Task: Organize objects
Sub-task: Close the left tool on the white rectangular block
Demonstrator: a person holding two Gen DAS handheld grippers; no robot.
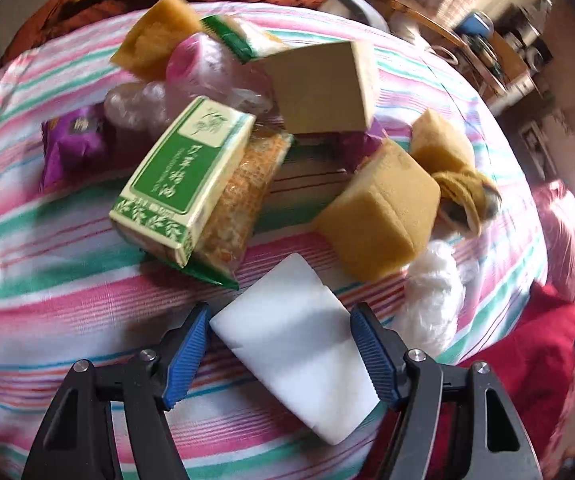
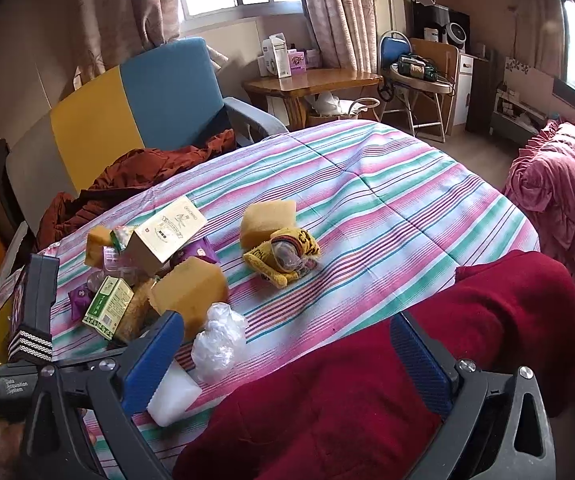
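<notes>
A white foam block (image 1: 299, 344) lies on the striped tablecloth (image 1: 67, 288), and it also shows in the right wrist view (image 2: 175, 396). My left gripper (image 1: 281, 312) points down over it, open, with one blue pad close on each side. Beyond it is a heap: a green and cream box (image 1: 183, 176), a tan carton (image 1: 319, 88), a yellow sponge (image 1: 379, 216), a purple packet (image 1: 75, 144) and a crumpled white plastic bag (image 1: 431, 296). My right gripper (image 2: 287, 324) stands wide open above a dark red garment (image 2: 407, 360), holding nothing.
A yellow knitted bundle (image 2: 283, 256) and another sponge (image 2: 265, 220) lie apart toward the table's middle. A blue and yellow armchair (image 2: 159, 92) with a rust cloth (image 2: 147, 168) stands behind the table. Pink bedding (image 2: 559, 184) is on the right.
</notes>
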